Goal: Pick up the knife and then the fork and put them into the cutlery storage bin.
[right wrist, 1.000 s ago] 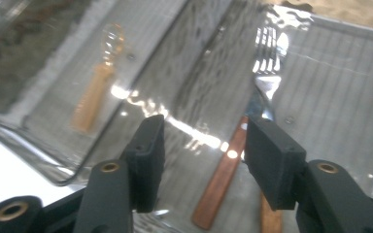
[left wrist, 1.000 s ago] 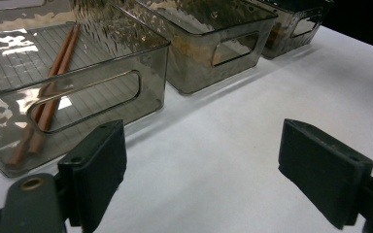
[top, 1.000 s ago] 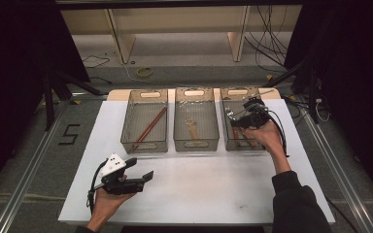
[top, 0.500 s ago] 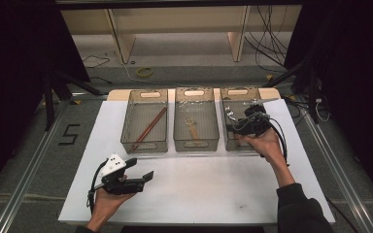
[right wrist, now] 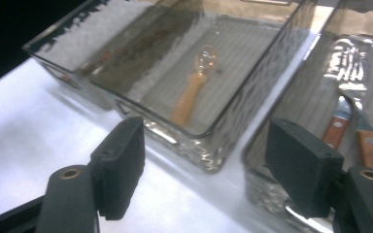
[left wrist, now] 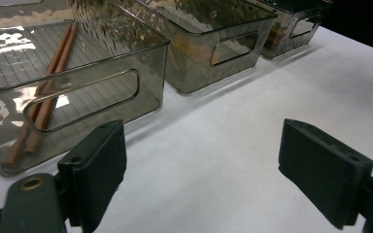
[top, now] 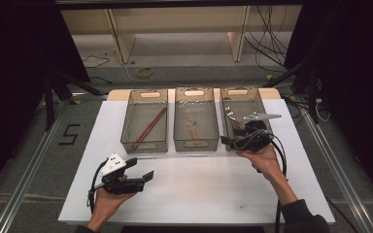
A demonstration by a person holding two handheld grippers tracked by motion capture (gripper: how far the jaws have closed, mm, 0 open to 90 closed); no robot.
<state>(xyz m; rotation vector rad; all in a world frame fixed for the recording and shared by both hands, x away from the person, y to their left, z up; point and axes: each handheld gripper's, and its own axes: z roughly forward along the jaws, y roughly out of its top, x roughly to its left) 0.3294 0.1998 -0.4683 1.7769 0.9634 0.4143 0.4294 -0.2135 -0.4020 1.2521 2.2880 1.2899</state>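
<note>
Three clear smoked bins stand in a row on the white table (top: pixel 194 194). The left bin (top: pixel 144 141) holds a pair of brown chopsticks (top: pixel 149 127) (left wrist: pixel 41 104). A wooden spoon (top: pixel 192 128) (right wrist: pixel 190 97) lies in the middle bin (top: pixel 196 141). Wood-handled metal cutlery (top: pixel 230 116) (right wrist: pixel 342 127) lies in the right bin (top: pixel 239 93). My left gripper (top: pixel 141 169) (left wrist: pixel 204 160) hovers open over bare table in front of the left bin. Open and empty, my right gripper (top: pixel 229 136) (right wrist: pixel 204 150) hangs at the right bin's near end, facing the middle bin.
Beyond the table's far edge are a grey floor with cables, a yellow ring (top: pixel 144 72) and wooden shelf legs (top: pixel 118 36). Metal rails (top: pixel 24 179) run along both sides of the table. White table surface lies between the bins and the person's hands.
My right gripper has drawn back from over the right bin's middle toward its near end and sits lower. The left gripper has stayed put.
</note>
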